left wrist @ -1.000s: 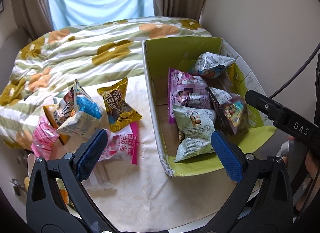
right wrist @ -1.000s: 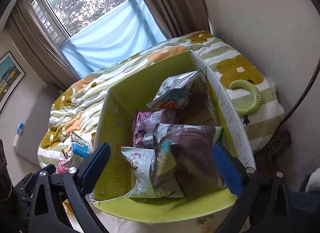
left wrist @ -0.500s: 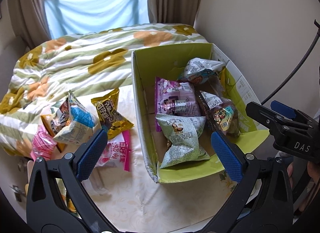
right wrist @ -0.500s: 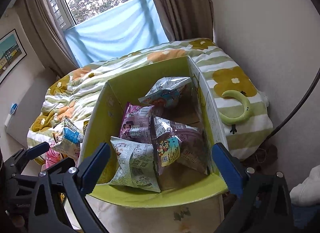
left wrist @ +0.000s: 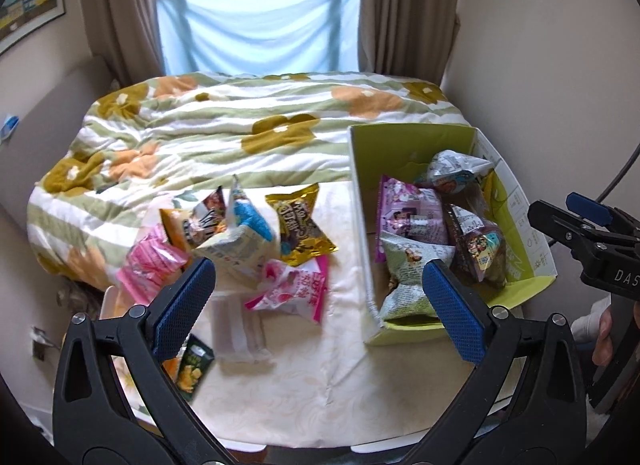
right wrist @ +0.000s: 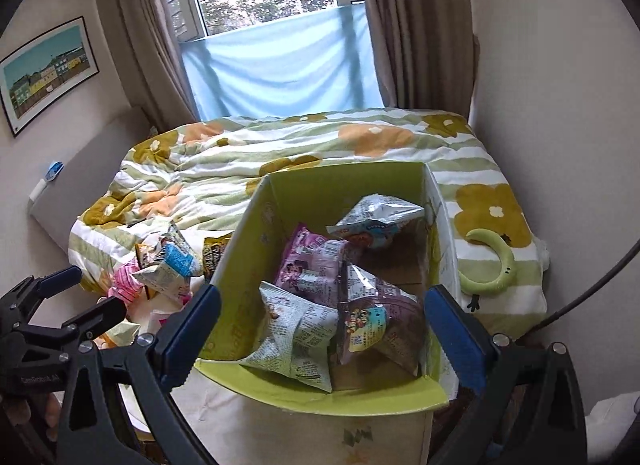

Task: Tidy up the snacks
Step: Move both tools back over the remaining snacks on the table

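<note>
A green cardboard box (left wrist: pixel 404 147) (right wrist: pixel 344 181) stands on the right of the table and holds several snack bags: a pale green one (left wrist: pixel 408 265) (right wrist: pixel 298 329), a dark purple one (left wrist: pixel 478 245) (right wrist: pixel 380 321), a pink-purple one (left wrist: pixel 408 209) (right wrist: pixel 312 265) and a silver one (left wrist: pixel 456 169) (right wrist: pixel 376 219). Loose bags lie left of it: a gold one (left wrist: pixel 298 225), a white-blue one (left wrist: pixel 240 237) (right wrist: pixel 170 269) and pink ones (left wrist: pixel 294 291). My left gripper (left wrist: pixel 320 305) is open and empty above the table. My right gripper (right wrist: pixel 320 333) is open and empty above the box's near end.
A flowered quilt (left wrist: pixel 224 133) covers the bed behind the table. A green curved toy (right wrist: pixel 490 265) lies on the quilt right of the box. A small dark green packet (left wrist: pixel 192 369) lies at the table's near left edge. A wall stands close on the right.
Both grippers have pulled back and up from the box. The dark purple bag that was between the right fingers now lies in the box. More of the room shows.
</note>
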`<state>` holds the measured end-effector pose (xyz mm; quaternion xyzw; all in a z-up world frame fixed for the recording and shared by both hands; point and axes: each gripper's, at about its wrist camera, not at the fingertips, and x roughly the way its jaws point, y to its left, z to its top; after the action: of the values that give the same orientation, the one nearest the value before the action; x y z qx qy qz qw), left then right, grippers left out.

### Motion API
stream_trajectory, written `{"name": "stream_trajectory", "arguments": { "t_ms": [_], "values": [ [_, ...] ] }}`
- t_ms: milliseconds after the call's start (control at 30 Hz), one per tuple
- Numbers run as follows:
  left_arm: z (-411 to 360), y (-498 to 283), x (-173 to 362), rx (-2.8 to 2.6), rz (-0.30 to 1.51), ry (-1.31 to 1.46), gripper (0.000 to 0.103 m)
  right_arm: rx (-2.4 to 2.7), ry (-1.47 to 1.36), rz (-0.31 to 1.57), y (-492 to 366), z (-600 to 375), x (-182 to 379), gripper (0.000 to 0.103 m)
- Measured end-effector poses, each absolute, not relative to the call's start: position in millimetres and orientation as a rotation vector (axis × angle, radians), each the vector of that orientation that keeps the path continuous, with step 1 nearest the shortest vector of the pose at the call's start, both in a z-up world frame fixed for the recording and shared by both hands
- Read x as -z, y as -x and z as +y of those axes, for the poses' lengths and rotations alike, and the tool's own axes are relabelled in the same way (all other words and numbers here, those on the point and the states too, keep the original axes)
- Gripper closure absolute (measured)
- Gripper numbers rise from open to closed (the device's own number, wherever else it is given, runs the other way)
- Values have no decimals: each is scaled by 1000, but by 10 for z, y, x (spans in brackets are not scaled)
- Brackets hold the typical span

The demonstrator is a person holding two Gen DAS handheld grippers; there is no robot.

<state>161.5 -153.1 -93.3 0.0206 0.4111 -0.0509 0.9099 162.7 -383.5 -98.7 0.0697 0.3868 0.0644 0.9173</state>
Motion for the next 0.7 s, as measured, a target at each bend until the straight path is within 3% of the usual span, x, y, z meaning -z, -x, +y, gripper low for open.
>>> {"name": "stream_trajectory", "arguments": {
  "t_ms": [300, 700],
  "values": [
    [-529, -1357, 939, -26, 842, 16, 1, -270, -120, 764, -1599, -3121, 879, 2],
    [668, -1355, 1377, 78, 997, 9, 1, -271, -130, 819, -1504, -1917, 1162, 2]
  ]
}}
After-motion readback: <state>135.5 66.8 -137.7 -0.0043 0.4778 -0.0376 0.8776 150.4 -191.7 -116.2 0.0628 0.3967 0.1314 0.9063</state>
